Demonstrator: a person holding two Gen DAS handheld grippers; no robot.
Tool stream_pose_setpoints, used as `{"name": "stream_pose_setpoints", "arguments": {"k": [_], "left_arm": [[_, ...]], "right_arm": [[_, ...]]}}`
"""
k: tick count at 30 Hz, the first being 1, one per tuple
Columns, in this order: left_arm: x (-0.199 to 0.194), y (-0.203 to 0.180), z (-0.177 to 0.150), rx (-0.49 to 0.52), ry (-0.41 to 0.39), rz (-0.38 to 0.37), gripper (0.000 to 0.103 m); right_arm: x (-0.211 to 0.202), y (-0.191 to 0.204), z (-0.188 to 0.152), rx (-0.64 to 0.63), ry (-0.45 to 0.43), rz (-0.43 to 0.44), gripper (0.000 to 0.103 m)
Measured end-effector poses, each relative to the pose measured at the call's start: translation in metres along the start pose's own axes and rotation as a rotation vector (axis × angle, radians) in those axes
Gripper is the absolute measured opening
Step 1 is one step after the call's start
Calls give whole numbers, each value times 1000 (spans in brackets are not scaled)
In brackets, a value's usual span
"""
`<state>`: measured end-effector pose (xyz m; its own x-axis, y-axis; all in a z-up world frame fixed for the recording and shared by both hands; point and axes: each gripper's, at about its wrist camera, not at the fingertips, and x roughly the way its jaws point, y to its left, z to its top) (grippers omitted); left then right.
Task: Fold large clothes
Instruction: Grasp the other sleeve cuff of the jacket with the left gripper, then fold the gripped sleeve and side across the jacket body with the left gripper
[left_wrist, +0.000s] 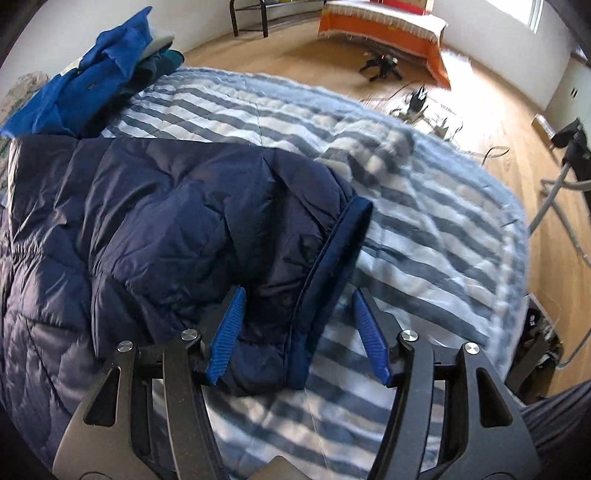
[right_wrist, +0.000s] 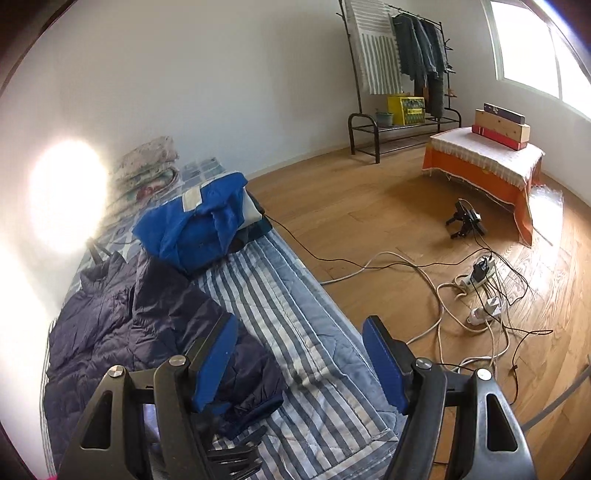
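A navy quilted puffer jacket (left_wrist: 166, 221) lies on a blue-and-white striped quilt (left_wrist: 406, 229) on a low bed. Its sleeve with a dark blue cuff (left_wrist: 332, 266) lies folded across the body. My left gripper (left_wrist: 297, 306) is open, its jaws on either side of the sleeve end, close above it. In the right wrist view the jacket (right_wrist: 140, 332) lies at the left of the quilt (right_wrist: 303, 332). My right gripper (right_wrist: 299, 339) is open and empty above the jacket's near edge.
A pile of bright blue clothes (right_wrist: 199, 225) sits at the far end of the bed, with folded floral bedding (right_wrist: 147, 166) behind it. Cables and power strips (right_wrist: 480, 288) litter the wooden floor. An orange-draped table (right_wrist: 484, 166) and a clothes rack (right_wrist: 399, 62) stand by the wall.
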<state>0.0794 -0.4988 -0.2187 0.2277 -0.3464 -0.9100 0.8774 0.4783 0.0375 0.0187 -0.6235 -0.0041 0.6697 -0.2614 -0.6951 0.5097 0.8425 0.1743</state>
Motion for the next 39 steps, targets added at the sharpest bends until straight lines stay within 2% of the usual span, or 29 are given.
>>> {"name": "stream_pose_setpoints", "arguments": {"k": [2,4,6,8,15,22,30,35,39], "left_arm": [[2,-1,3,-3,-7,4,60],[1,3,5,-24,-11,-7,30],[0,8,9,-52,-10,-26,11],[-6,16,10,-86,-22,-59,6],[-68,53,7,-192,-143,-147,4],[-139,126,-15,-322,-262,-140,3],[-193,241,-77,-505,-350,-50,3],[-203,315,-121,-639,-360,24,2],[-197,362,-151,-702,-349,94,2]], "right_arm": [[-1,0,0,1,-2,4,73],[-1,0,-1,-1,-3,10,73],[-1,2,-1,-8,-4,10,73],[-1,4,-1,-12,-3,14,73],[3,18,0,-27,1,34,73],[13,52,-2,-69,20,67,71],[27,108,-11,-154,55,120,68],[39,136,-19,-202,89,142,66],[49,154,-27,-235,124,165,66]]}}
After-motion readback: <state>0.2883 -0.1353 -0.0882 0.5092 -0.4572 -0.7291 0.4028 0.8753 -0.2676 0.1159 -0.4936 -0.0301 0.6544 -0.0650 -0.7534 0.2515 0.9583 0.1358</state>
